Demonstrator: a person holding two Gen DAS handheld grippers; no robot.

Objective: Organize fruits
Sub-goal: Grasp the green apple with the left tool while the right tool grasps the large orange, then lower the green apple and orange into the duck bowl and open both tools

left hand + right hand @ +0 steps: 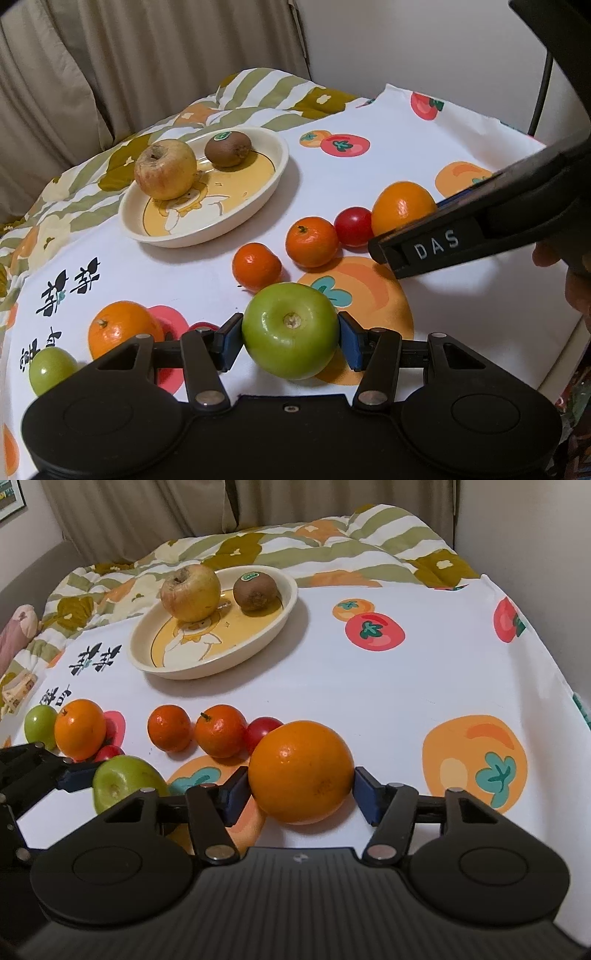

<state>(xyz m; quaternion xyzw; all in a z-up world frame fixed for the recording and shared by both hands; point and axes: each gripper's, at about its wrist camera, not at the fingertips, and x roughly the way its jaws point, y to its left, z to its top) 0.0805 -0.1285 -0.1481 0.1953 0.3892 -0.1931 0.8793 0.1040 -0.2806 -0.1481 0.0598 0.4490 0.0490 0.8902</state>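
Left hand-held gripper [290,338] clamped on glossy green apple [290,330]; right hand-held gripper [300,792] brackets big round orange [300,771], pads barely apart; likely bound for cream cartoon plate [258,648].

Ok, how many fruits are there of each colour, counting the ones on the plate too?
Orange fruits: 4
Green fruits: 2
Red fruits: 2
Yellow apple: 1
Brown kiwi: 1
Total: 10

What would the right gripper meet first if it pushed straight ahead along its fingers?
The large orange, already sitting between the open right gripper fingers. Behind it, probably the red fruit, though depth is unclear.
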